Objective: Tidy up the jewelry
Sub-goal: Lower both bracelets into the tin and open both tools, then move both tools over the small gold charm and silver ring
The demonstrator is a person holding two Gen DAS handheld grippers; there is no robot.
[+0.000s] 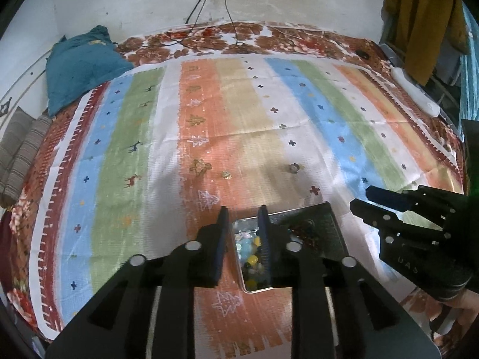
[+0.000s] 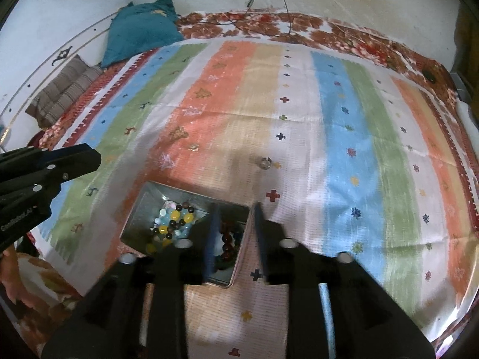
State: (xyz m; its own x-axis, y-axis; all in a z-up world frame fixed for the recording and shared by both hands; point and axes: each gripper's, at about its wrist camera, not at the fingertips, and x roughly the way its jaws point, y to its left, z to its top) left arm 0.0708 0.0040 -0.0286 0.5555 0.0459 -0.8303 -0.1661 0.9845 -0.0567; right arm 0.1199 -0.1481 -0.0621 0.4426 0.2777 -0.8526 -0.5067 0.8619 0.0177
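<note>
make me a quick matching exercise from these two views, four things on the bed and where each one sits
Things:
1. silver ring
2. gold piece
3. metal tray
4. teal cloth

Places:
A. far left corner of the bed, by the wall
B. on the orange stripe, beyond the tray
C. nearest the grippers, holding bead bracelets
D. on the pale stripe, right of the gold piece

Pairs: 1-D, 2-B, 3-C, 4-A
</note>
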